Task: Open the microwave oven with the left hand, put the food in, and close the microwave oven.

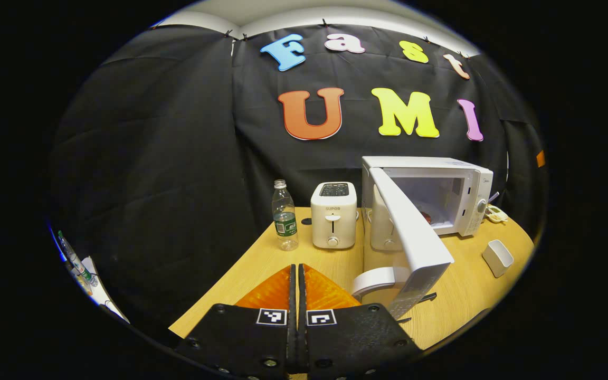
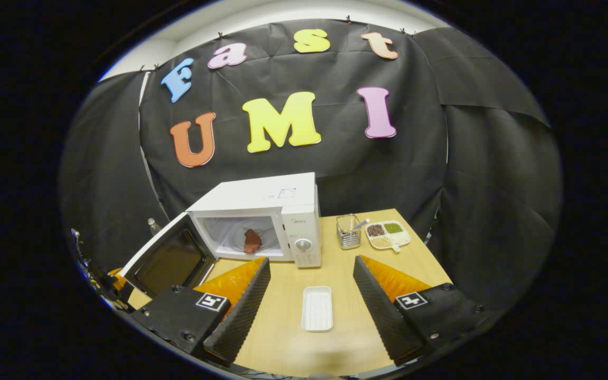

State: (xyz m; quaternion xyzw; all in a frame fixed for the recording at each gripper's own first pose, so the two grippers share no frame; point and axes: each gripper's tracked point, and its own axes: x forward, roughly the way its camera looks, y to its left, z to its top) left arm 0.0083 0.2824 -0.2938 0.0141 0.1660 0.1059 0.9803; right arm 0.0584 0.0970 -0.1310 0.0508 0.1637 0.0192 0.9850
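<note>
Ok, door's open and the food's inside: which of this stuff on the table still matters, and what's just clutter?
Matters:
microwave
its open door
food inside the cavity
left gripper, shut
right gripper, open

Clutter:
white tray
toaster
water bottle
utensil holder
divided dish

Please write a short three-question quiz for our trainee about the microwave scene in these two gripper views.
1. True or false: the microwave door is shut.
2. Where is the food? A) in the white tray B) inside the microwave C) between the right gripper's fingers
3. What stands between the water bottle and the microwave?

Key
1. False; it stands open.
2. B; the white tray is empty, and the right gripper is open.
3. The toaster.
</note>
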